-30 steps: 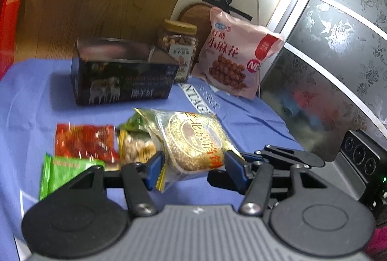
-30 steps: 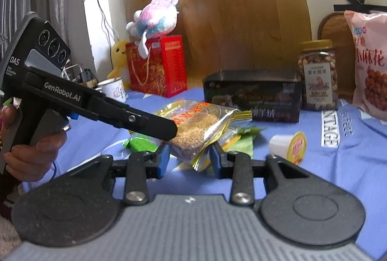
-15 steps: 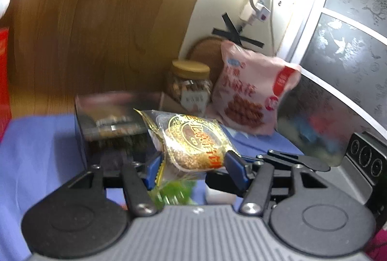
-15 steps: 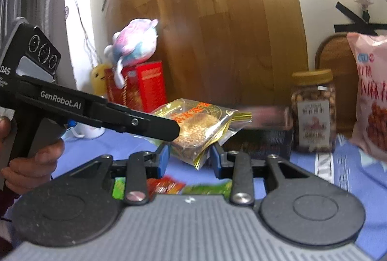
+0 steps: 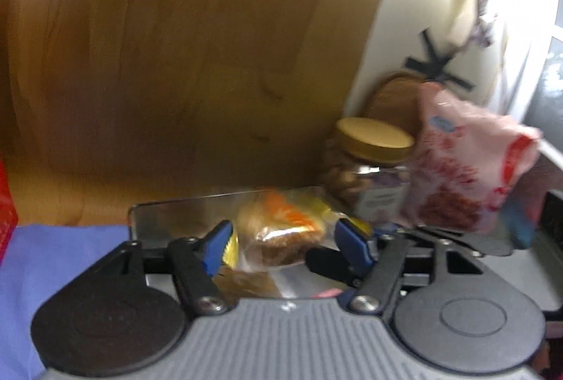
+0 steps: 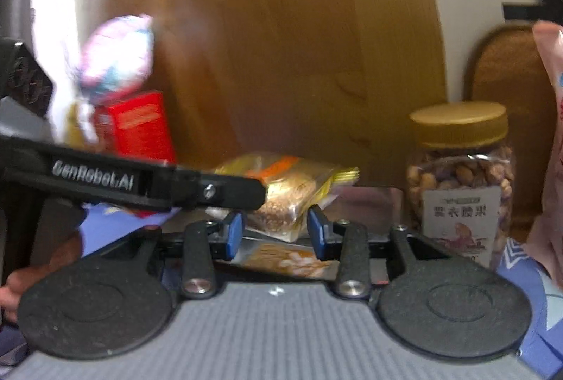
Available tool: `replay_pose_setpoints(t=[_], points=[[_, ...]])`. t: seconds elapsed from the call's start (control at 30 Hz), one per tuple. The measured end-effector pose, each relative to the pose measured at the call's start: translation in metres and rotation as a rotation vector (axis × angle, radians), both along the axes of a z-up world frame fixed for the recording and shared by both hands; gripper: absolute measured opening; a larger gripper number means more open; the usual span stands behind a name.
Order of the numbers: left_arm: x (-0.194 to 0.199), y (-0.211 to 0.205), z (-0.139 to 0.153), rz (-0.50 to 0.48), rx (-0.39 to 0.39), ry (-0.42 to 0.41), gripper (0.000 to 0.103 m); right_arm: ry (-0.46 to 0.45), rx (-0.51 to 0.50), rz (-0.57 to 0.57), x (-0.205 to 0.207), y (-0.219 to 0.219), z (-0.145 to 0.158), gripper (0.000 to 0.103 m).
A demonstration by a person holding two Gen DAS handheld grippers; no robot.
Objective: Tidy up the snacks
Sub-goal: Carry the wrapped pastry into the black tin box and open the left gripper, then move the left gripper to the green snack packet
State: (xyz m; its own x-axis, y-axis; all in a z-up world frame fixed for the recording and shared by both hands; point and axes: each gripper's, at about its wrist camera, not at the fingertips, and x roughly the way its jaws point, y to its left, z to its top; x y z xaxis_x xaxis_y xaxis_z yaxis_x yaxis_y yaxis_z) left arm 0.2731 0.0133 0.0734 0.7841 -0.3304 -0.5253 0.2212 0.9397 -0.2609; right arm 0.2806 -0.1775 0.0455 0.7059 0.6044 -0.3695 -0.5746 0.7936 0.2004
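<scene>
Blurred tin (image 5: 165, 216) half-hidden; both tongs (image 5: 281, 239) (image 6: 274, 232) just opened, flanking snack packet (image 5: 281, 232).

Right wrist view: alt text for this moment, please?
The right gripper, jaws just opened, flanks a clear-wrapped sesame cake over the open tin, pads apart from it. The left gripper reaches in beside it; a nut jar stands right.

left wrist: close, forward over tin (image 5: 169, 216) | right wrist: same, from right | shared: nut jar (image 5: 373, 165)
</scene>
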Motion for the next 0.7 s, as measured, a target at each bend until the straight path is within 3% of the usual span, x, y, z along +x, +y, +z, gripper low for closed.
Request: replay_pose_setpoints(t=[0.17,0.3,0.5,0.7], points=[[-0.005,-0.001,-0.002,0.016,0.035,-0.04,0.071,-0.035,0.01,-0.035,-0.01,-0.003,-0.005,0.052],[-0.022,0.003,0.008,0.026,0.016,-0.053,0.072,-0.069,0.023,-0.041,-0.029,-0.011,0.004,0.052],[-0.092,0.008,0.016,-0.036,-0.017,-0.073,0.075,-0.062,0.085,0.001,-0.068,-0.03,0.014,0.052],[-0.171,0.026,-0.013,-0.066,-0.022,-0.016,0.078,0.068,0.108,0.114,-0.115,-0.027,-0.007,0.052]])
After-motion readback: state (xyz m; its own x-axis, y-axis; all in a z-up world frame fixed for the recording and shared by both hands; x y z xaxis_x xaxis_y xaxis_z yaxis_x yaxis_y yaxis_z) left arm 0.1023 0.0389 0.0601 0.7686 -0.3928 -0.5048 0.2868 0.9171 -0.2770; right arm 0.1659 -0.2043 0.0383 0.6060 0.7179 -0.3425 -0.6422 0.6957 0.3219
